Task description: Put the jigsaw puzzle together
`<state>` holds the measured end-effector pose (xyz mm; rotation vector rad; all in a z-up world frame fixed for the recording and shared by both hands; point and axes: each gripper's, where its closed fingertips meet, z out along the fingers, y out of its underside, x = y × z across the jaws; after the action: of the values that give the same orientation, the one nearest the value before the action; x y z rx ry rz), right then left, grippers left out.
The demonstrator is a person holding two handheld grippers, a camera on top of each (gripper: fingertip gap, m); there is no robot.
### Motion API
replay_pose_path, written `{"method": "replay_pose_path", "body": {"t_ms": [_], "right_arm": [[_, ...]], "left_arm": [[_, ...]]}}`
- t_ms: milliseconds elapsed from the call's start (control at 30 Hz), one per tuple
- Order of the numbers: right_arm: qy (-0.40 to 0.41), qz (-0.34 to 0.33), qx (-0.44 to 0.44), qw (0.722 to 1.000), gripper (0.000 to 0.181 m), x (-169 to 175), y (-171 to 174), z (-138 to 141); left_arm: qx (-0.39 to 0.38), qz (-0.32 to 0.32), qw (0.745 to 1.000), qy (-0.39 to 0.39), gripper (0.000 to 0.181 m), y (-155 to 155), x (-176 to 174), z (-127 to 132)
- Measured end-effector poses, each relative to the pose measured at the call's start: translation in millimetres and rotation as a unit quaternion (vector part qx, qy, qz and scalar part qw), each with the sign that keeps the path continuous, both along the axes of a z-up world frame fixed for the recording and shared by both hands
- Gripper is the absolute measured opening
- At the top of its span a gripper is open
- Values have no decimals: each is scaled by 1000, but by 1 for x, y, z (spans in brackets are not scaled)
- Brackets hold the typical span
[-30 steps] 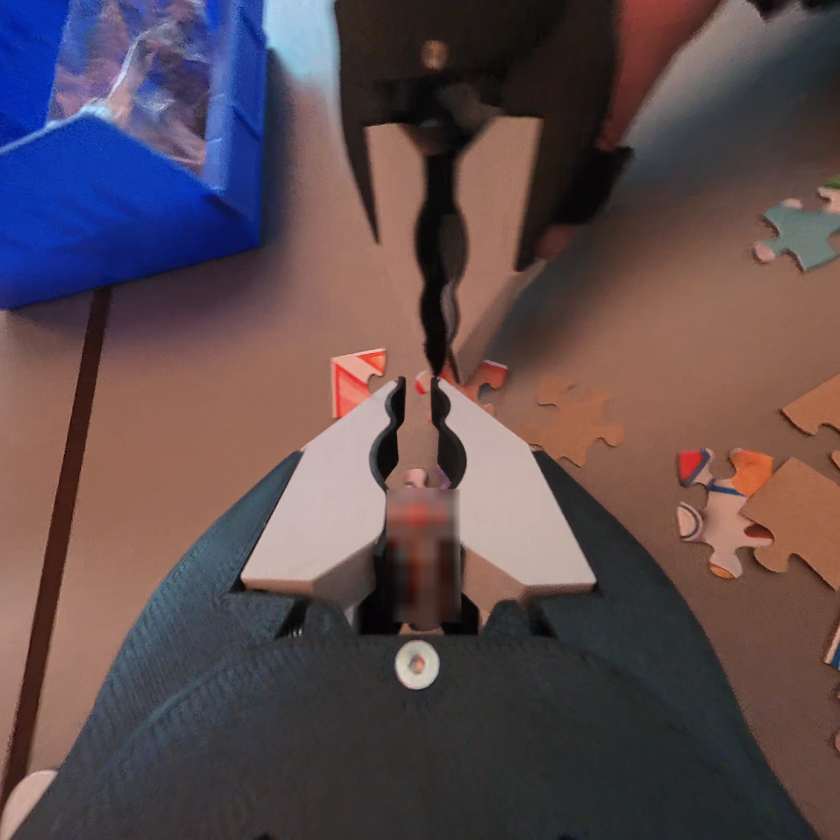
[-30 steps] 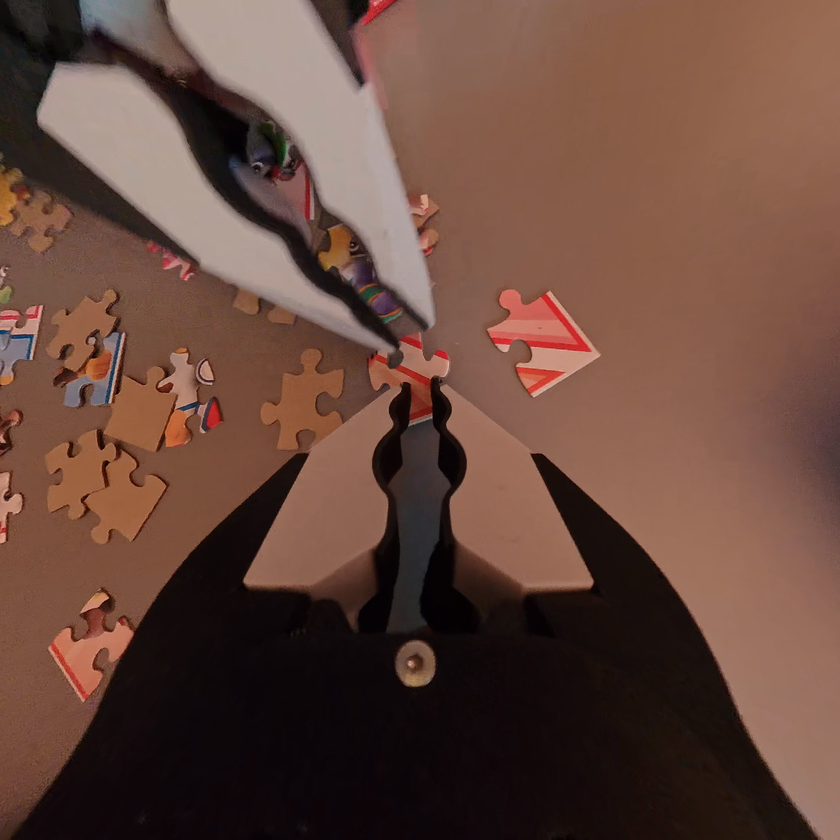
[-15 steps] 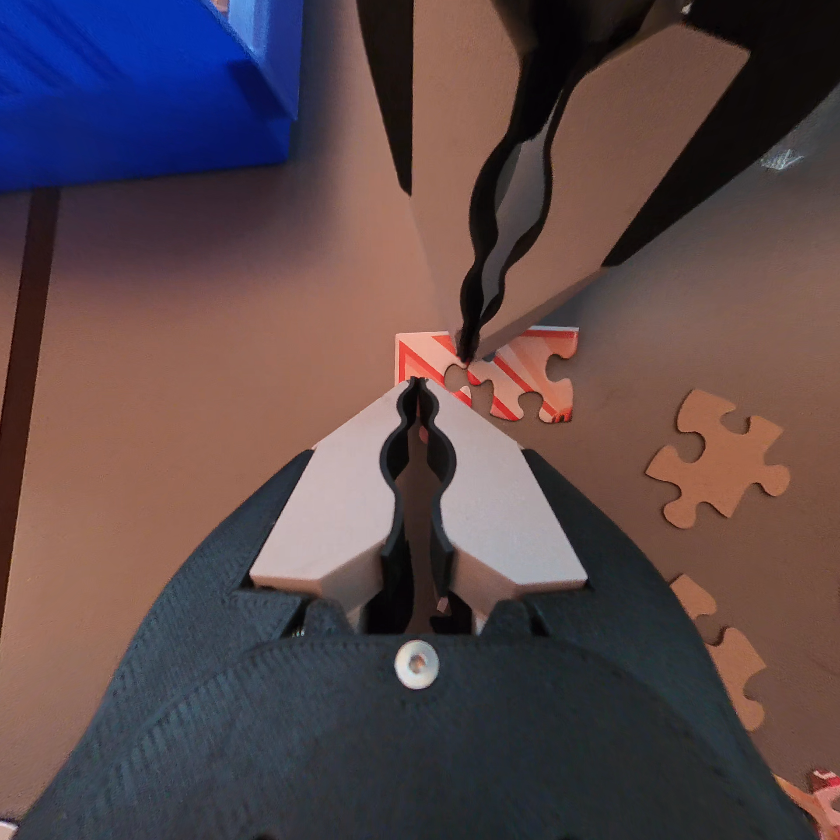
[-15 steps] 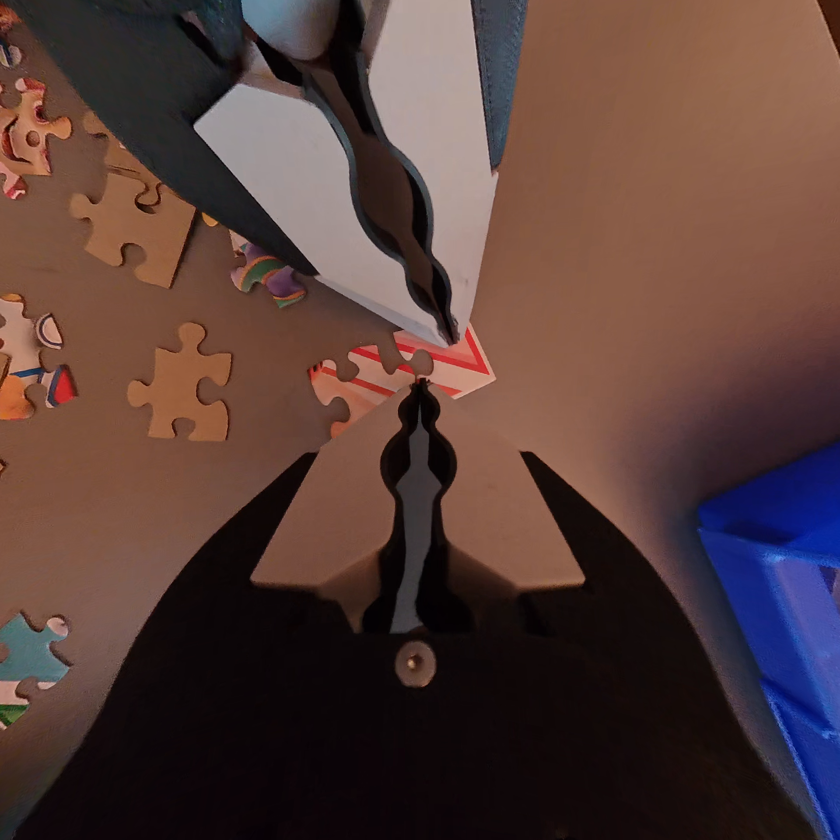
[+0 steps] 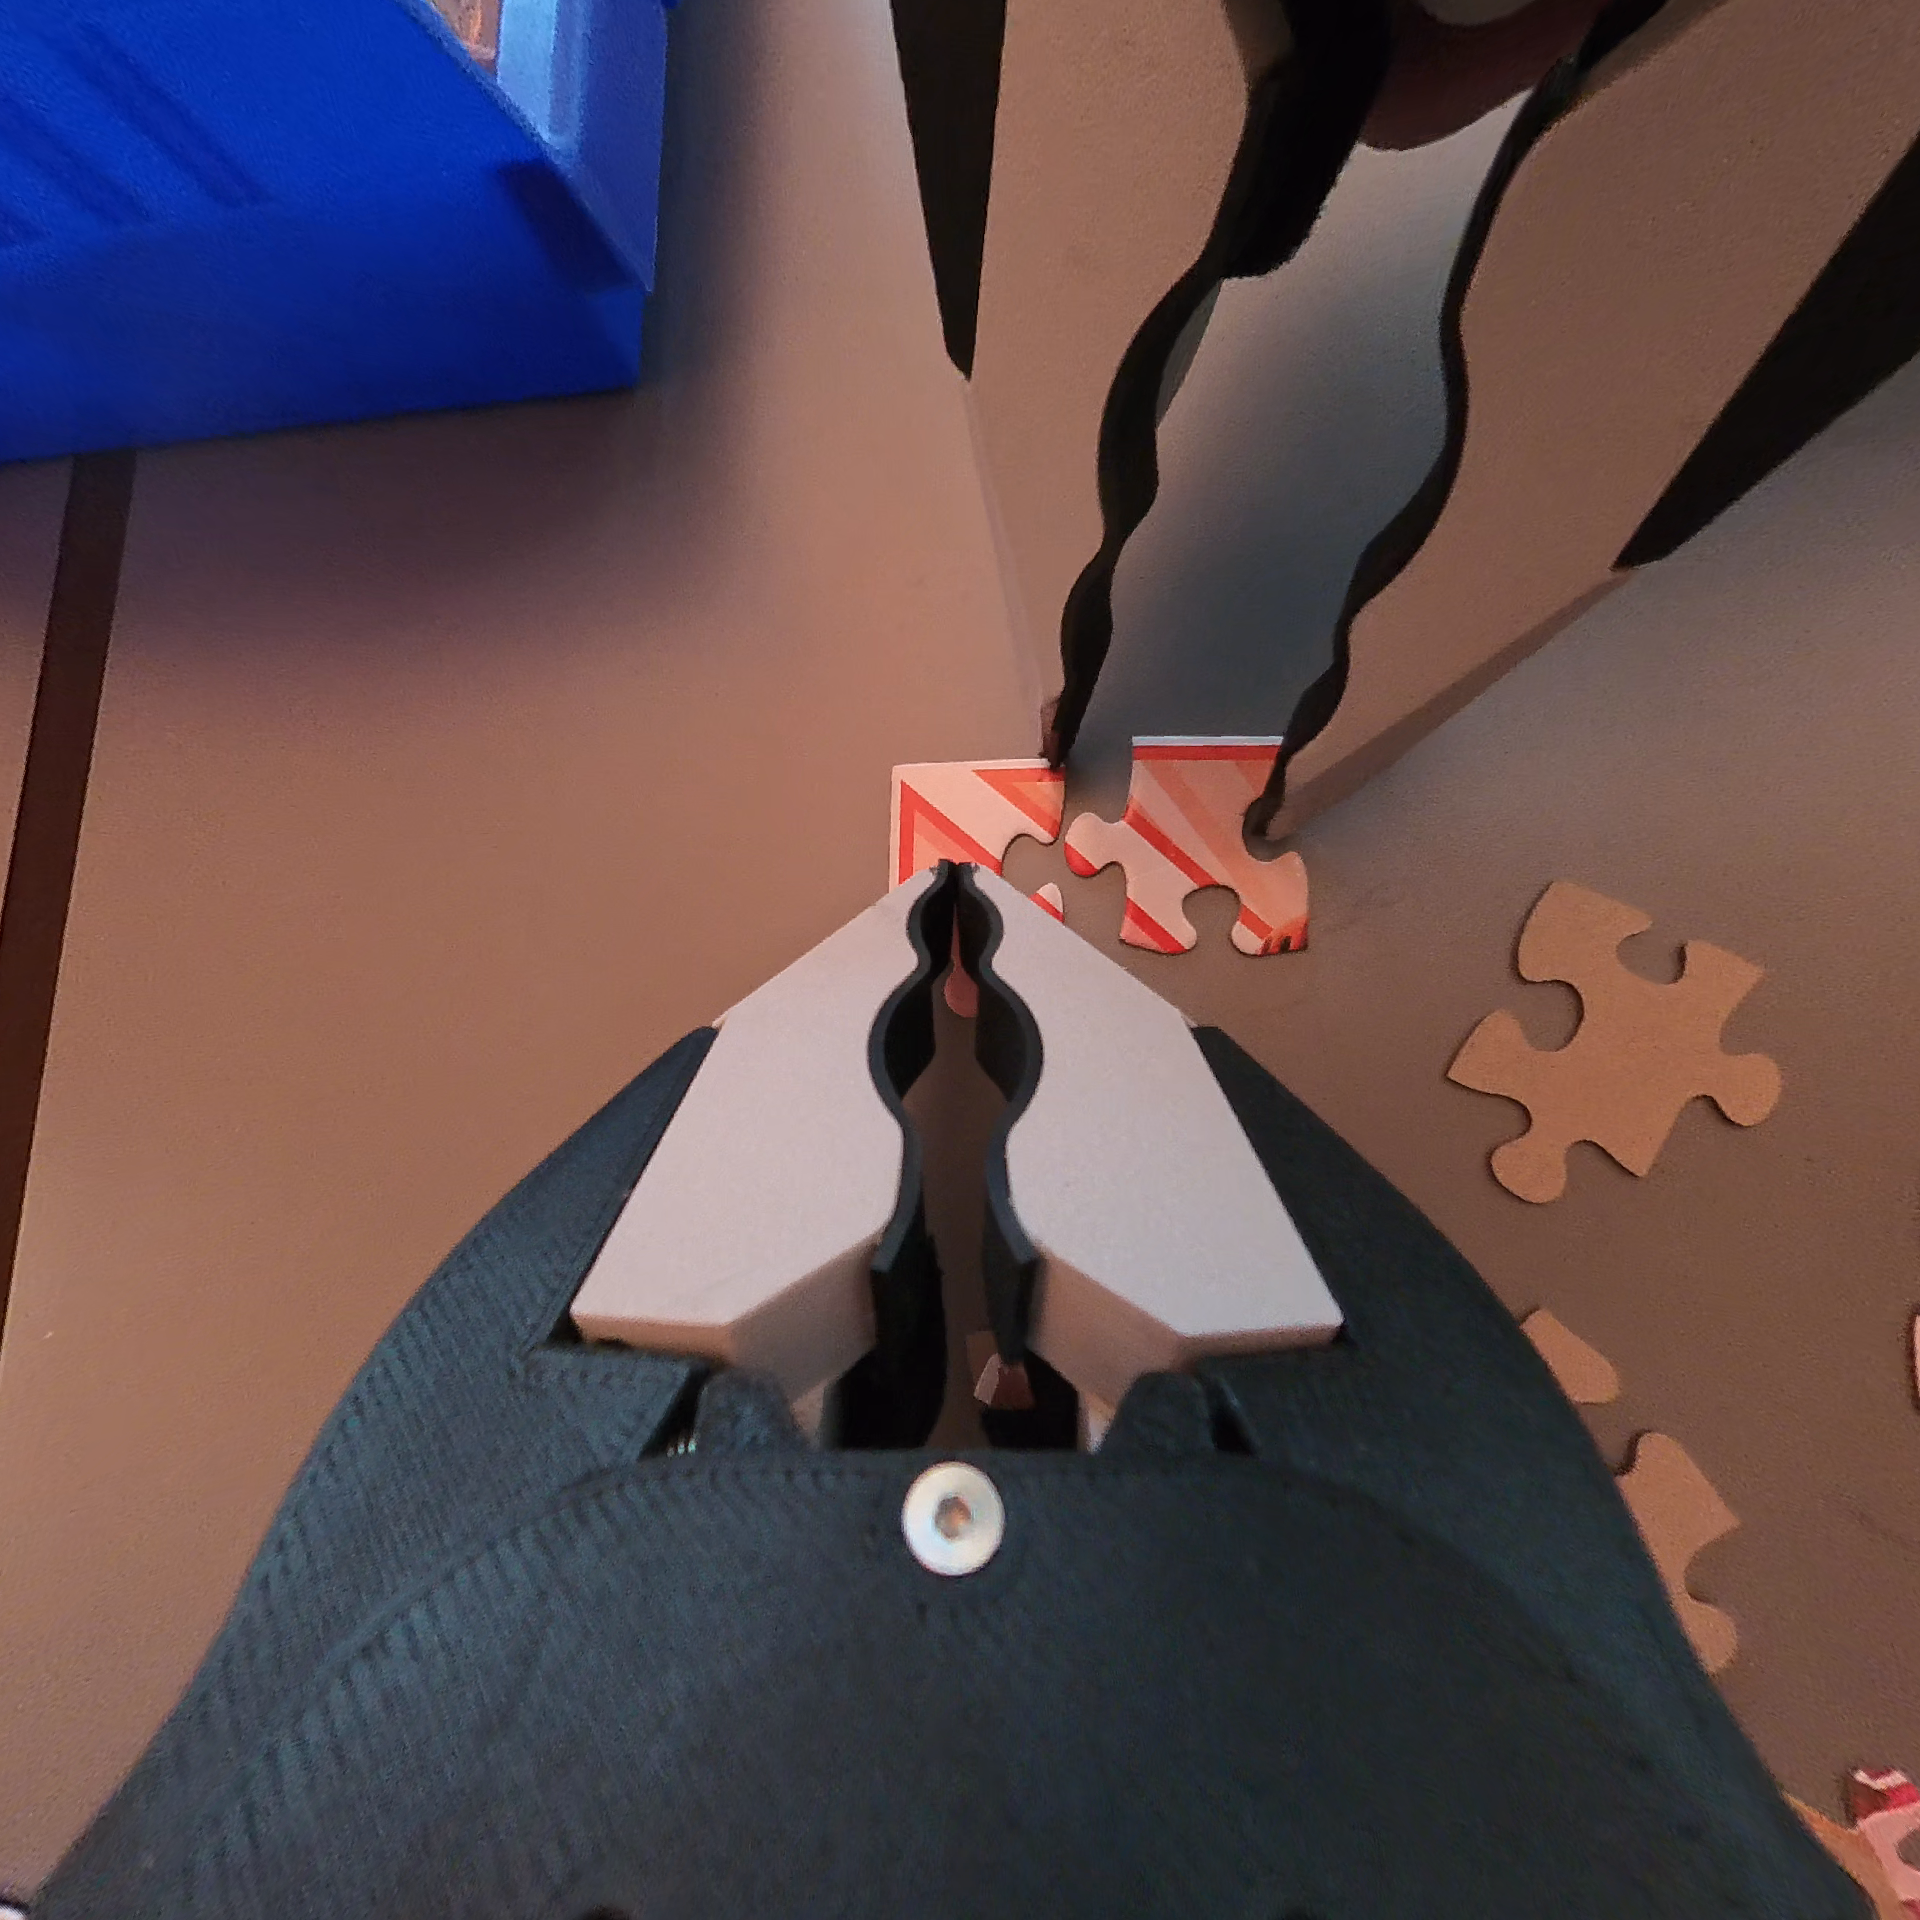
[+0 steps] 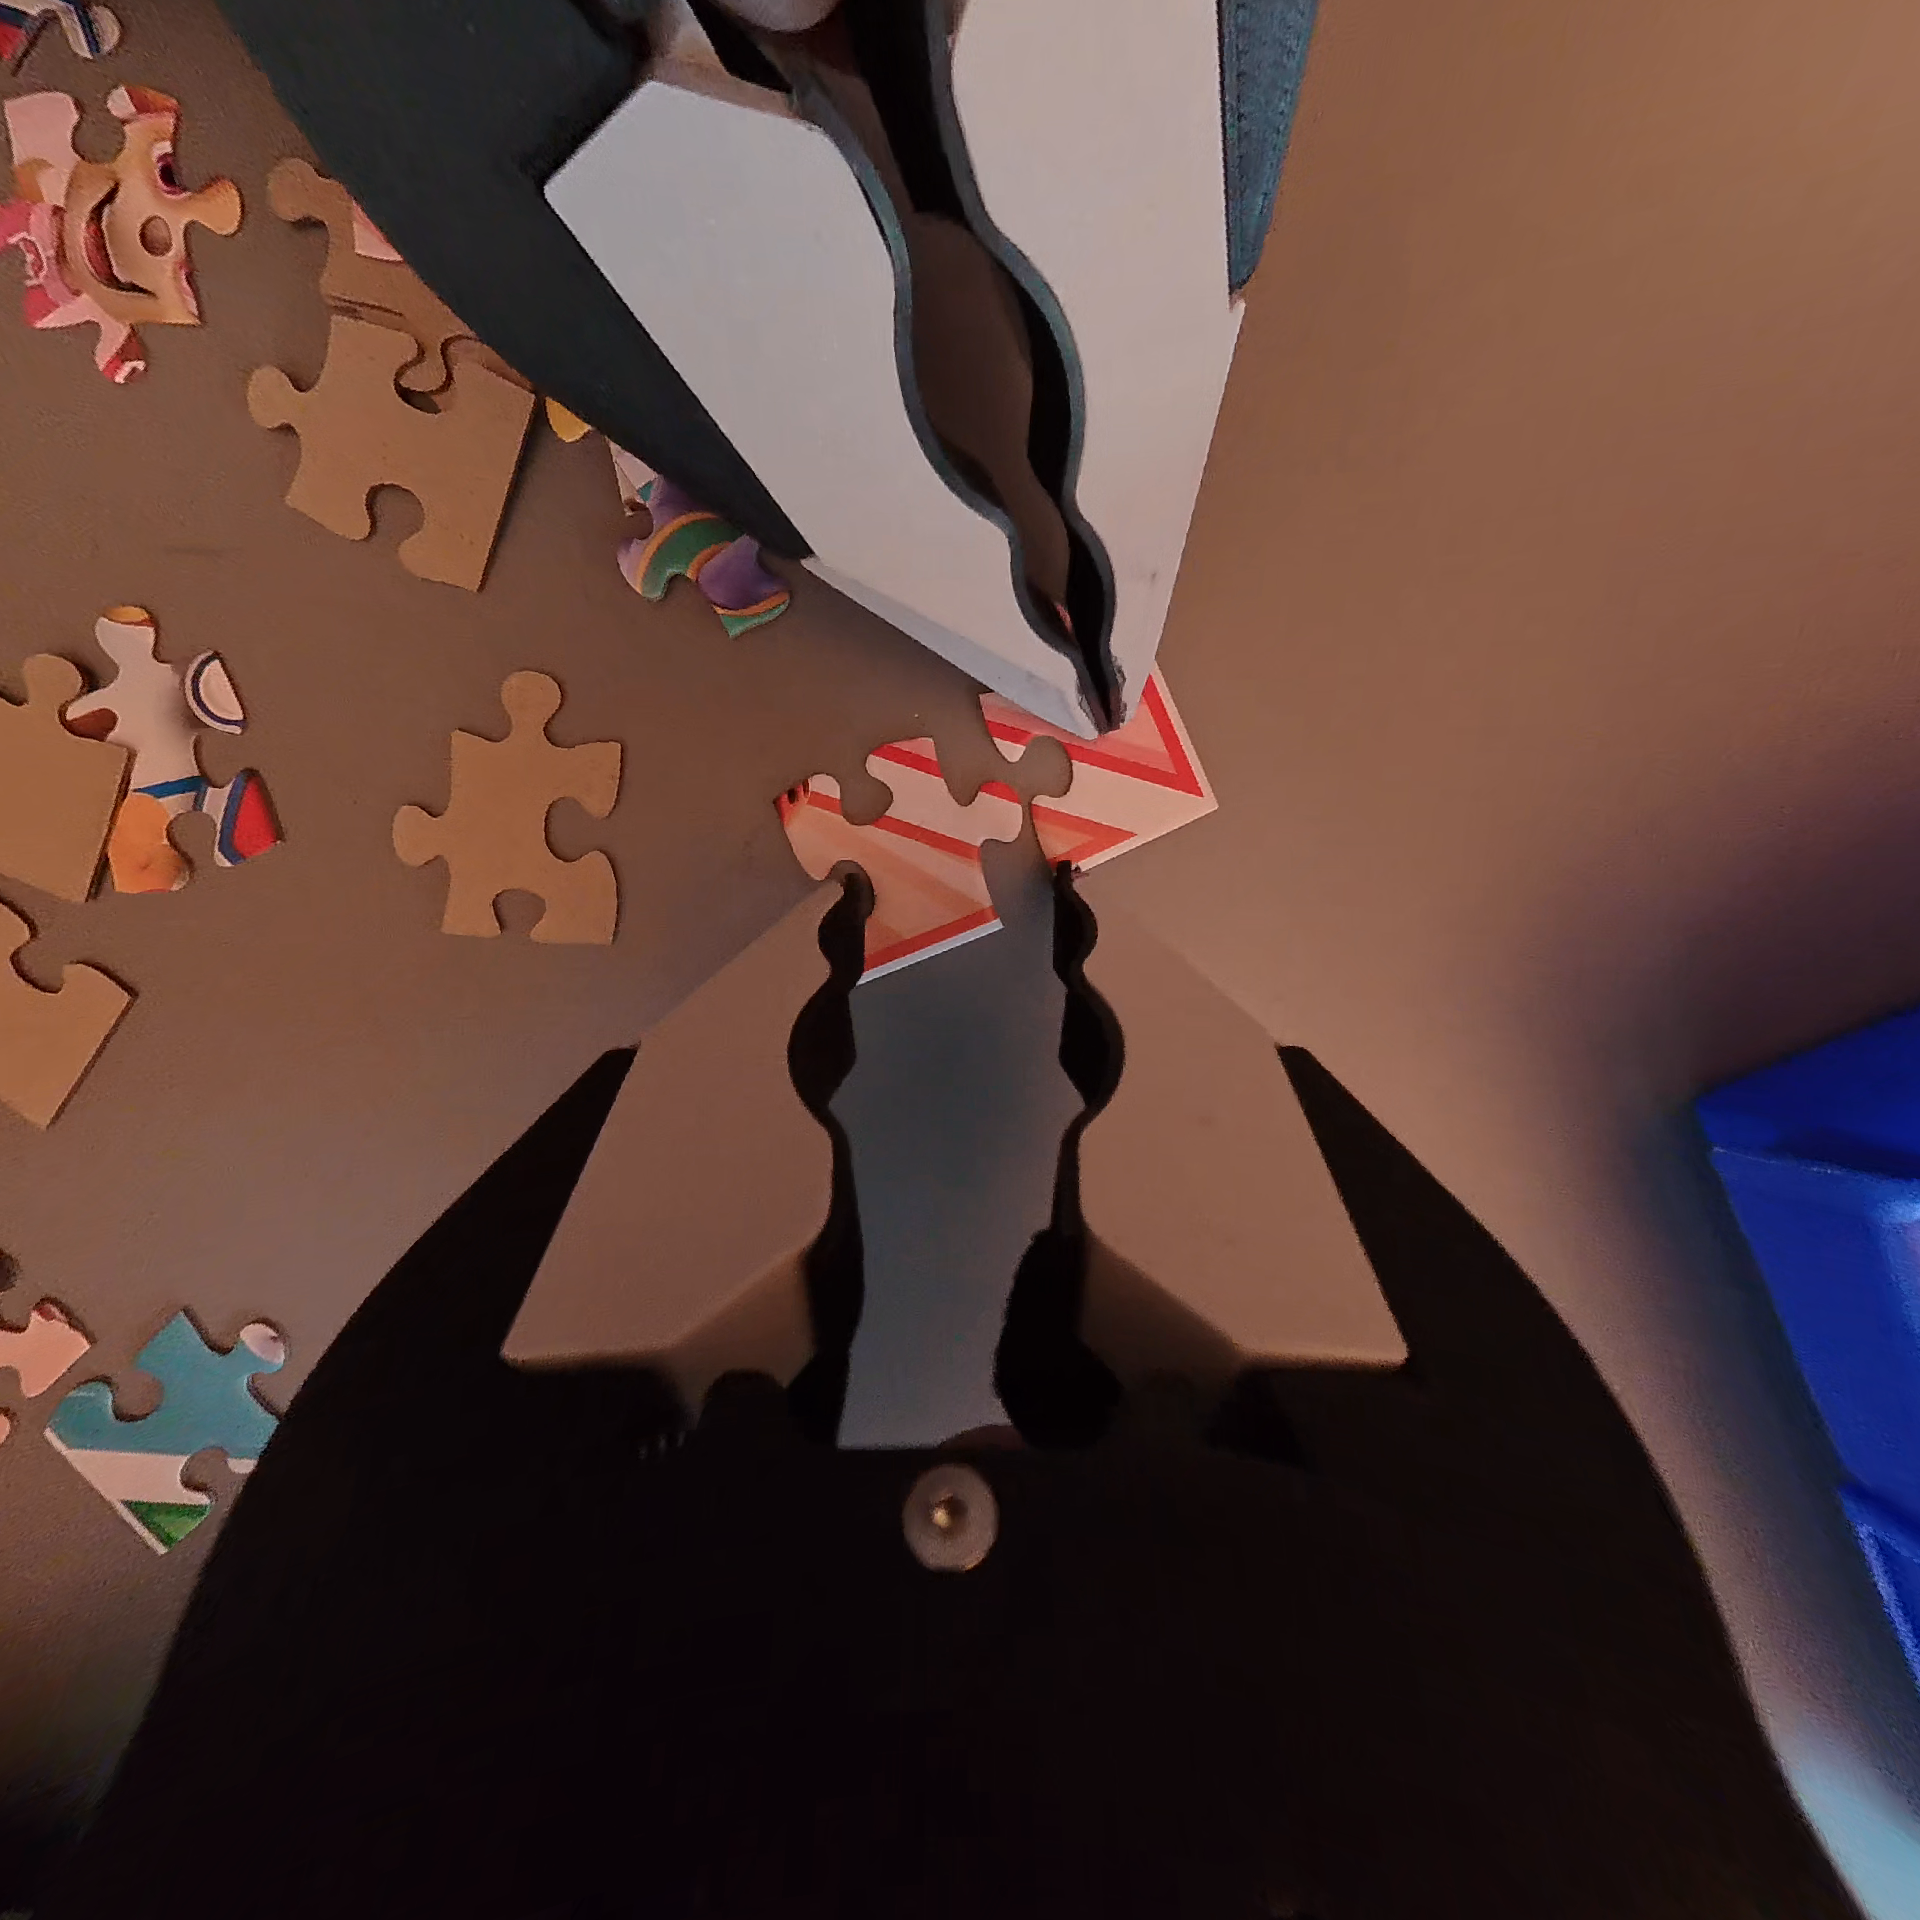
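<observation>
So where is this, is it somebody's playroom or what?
Probably a tabletop set up for puzzle practice; the room itself is out of view. Loose jigsaw pieces lie scattered on a plain brown table, a blue plastic bin stands nearby, and two grippers work there, not bare hands.

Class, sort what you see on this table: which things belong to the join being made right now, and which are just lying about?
In the job:
corner piece
striped edge piece
left hand-held gripper
right hand-held gripper

Lying about:
blue bin
face-down brown piece
teal piece
</observation>
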<state>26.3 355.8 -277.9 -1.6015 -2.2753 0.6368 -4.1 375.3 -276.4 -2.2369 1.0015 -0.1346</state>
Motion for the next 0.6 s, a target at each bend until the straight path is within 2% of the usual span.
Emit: {"method": "replay_pose_path", "body": {"t_ms": [100,500,600], "right_arm": [[8,3,-6,1000,20,2,-3,0],[28,5,0,1000,18,0,-9,0],[35,20,8,999,3,-1,-16,4]], "left_arm": [[1,3,1000,-2,0,0,0,0],[-2,4,1000,-14,0,-4,4,0],[-5,10,1000,-12,0,-5,0,0]]}}
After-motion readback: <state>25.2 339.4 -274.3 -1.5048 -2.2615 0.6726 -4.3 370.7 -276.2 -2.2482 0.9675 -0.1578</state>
